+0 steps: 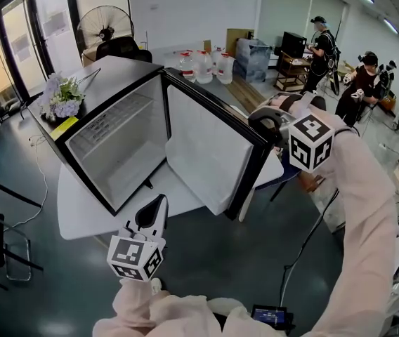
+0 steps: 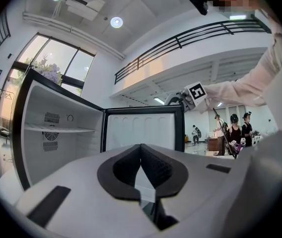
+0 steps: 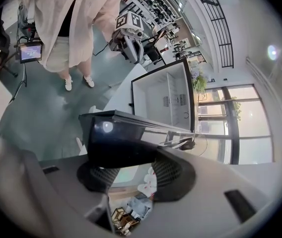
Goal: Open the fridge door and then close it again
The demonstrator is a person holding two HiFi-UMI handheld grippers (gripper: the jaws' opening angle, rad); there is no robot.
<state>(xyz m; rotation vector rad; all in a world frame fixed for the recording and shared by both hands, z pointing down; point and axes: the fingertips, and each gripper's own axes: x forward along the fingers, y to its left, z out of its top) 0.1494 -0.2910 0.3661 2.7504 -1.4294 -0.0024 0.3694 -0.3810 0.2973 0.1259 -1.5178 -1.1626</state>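
Jaws of my right gripper [image 3: 131, 170] stand wide, clamping the fridge door [image 3: 116, 143] at its top corner; left gripper [image 2: 142, 167] closed, empty.

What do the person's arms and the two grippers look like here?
Loose pale pink sleeves cover both arms. The left gripper and right gripper each have a light grey body, black textured pads and a white cube with black square markers.
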